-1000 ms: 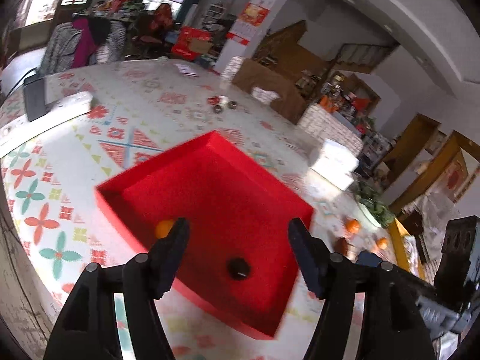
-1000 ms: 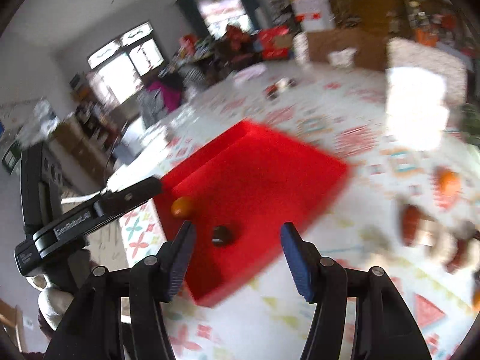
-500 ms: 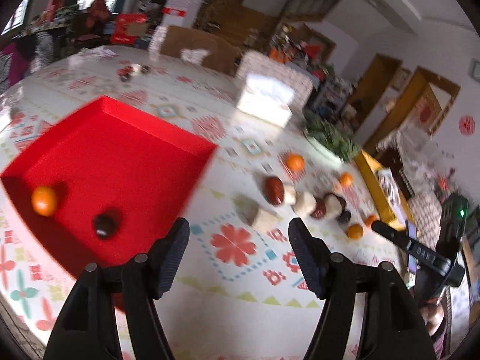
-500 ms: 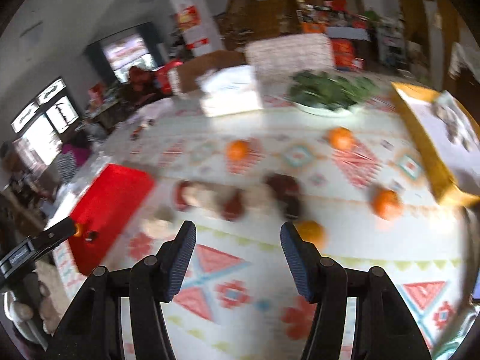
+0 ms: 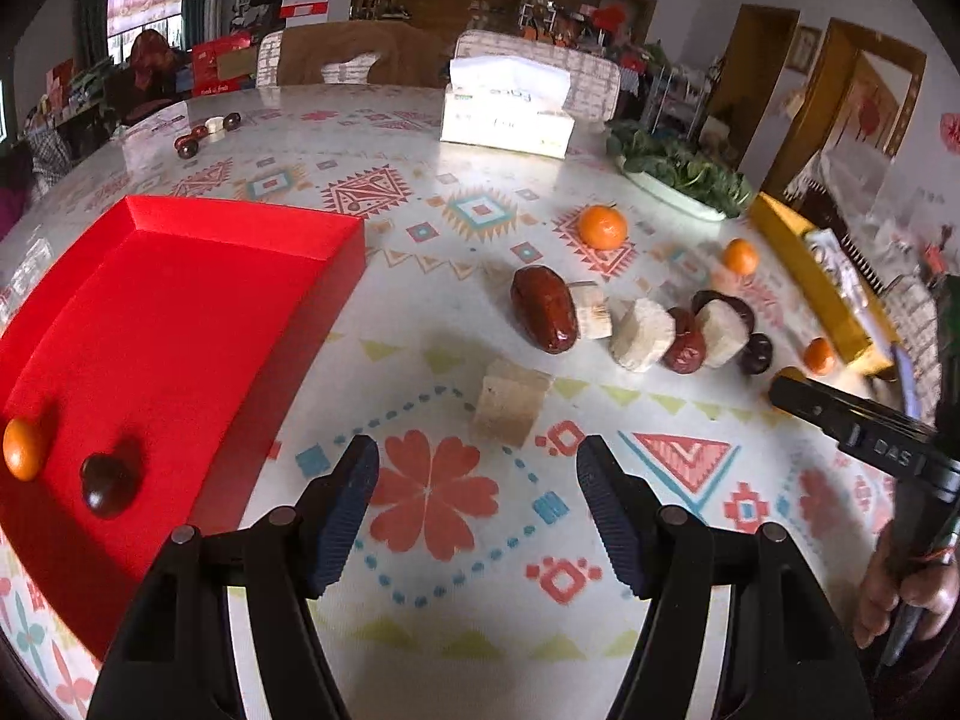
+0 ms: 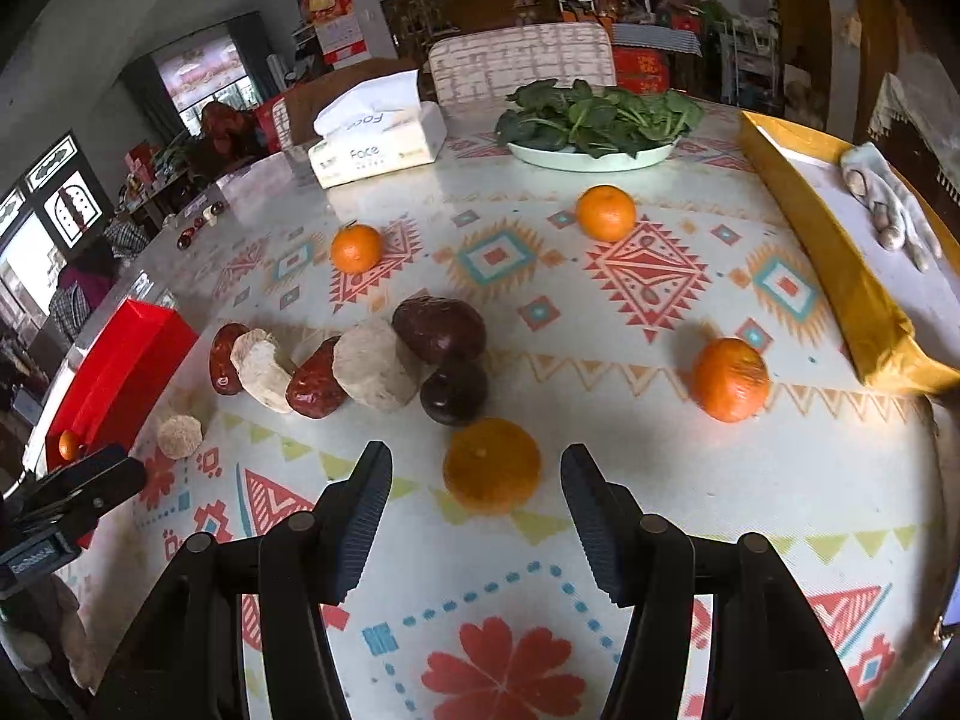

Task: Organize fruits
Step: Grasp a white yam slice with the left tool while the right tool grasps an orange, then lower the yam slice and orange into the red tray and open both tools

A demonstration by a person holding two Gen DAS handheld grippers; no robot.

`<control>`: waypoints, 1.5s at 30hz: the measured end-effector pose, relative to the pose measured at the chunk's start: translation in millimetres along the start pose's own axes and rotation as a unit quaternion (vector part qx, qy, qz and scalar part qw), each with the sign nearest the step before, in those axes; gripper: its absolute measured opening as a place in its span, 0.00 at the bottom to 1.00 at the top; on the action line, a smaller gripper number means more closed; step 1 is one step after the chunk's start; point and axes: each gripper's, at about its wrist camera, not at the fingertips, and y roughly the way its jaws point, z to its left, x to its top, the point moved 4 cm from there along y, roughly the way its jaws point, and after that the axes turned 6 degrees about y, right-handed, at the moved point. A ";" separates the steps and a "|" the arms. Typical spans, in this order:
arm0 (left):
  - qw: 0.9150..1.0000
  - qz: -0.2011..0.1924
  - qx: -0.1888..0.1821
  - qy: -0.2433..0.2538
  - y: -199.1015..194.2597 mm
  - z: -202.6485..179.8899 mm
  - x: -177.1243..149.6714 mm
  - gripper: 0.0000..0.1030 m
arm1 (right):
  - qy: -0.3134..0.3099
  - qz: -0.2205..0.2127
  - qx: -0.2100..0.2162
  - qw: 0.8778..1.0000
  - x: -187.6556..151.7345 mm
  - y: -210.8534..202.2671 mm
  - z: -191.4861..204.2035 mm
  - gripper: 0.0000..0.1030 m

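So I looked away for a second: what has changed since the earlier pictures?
Both grippers swung from over the red tray toward the loose fruit: the left gripper now faces a tan block, the right gripper an orange. Nothing was gripped or released. Both stay open; the tray's small orange and dark fruit stayed put.

Both views are bright and mostly sharp. Daylight enters from windows (image 6: 66,204) at far left. Glare whitens the table (image 5: 492,180) near its far edge (worst beside the tissue box (image 5: 507,114)). Fruit casts soft, short shadows. Fisheye distortion bends the table rim; frame corners vignette black. Slight blur affects the right margin of the left view.
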 end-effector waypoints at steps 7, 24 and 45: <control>1.000 0.009 0.013 0.022 27.7 -11.4 15.3 0.66 | 0.005 0.006 0.011 1.000 0.2 6.8 -2.7 0.61; 0.999 -0.035 -0.001 -0.008 -10.3 2.8 9.2 0.23 | -0.012 -0.020 -0.012 1.000 -1.6 1.1 2.4 0.36; 0.986 -0.113 0.073 -0.102 -118.4 172.0 37.7 0.23 | -0.077 -0.015 0.199 0.977 36.8 -65.2 174.0 0.36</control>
